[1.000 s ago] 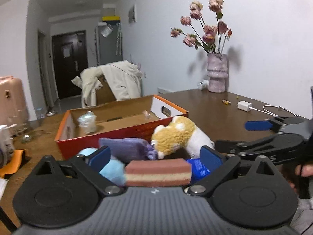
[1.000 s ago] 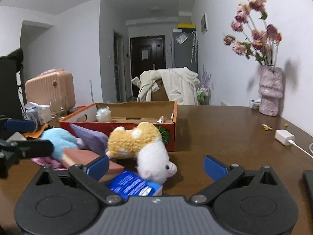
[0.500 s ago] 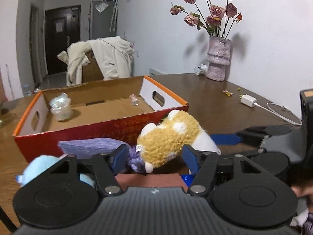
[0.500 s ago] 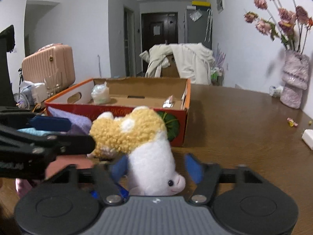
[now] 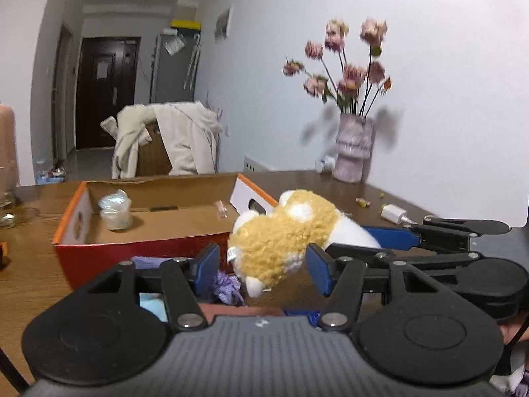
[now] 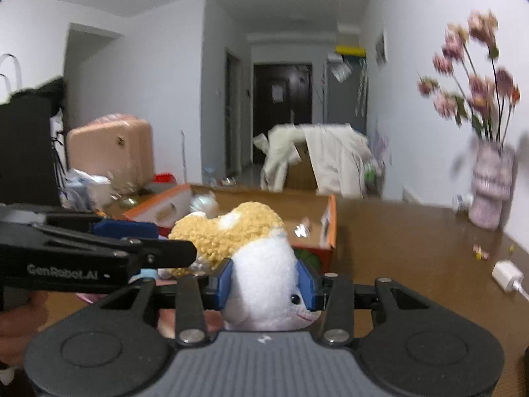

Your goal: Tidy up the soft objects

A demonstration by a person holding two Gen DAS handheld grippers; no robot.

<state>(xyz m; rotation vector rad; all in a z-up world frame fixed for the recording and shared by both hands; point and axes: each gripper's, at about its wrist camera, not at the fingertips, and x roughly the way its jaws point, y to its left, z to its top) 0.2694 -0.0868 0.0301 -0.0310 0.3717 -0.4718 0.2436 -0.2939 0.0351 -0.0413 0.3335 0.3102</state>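
Observation:
A plush toy [image 5: 284, 238] with a curly tan body and a white head [image 6: 264, 278] hangs above the table, just in front of the orange cardboard box [image 5: 82, 198]. My right gripper [image 6: 264, 279] is shut on its white head. My left gripper [image 5: 263, 271] is around its tan end; the blue pads sit beside it, with a small gap on the left side. A purple soft item [image 5: 224, 286], a light blue one [image 5: 152, 304] and a pink one lie below, mostly hidden by the gripper body.
The box [image 6: 327, 228] holds a small wrapped jar [image 5: 114, 210]. A vase of pink flowers [image 5: 352, 152], a white charger [image 5: 393, 213] and crumbs sit on the brown table [image 6: 413, 241] to the right. A chair with a coat [image 5: 172, 139] stands behind.
My right gripper closed on the plush's white head and lifted it. My left gripper rose and closed in around the tan end. The foam block and blue packet dropped out of view.

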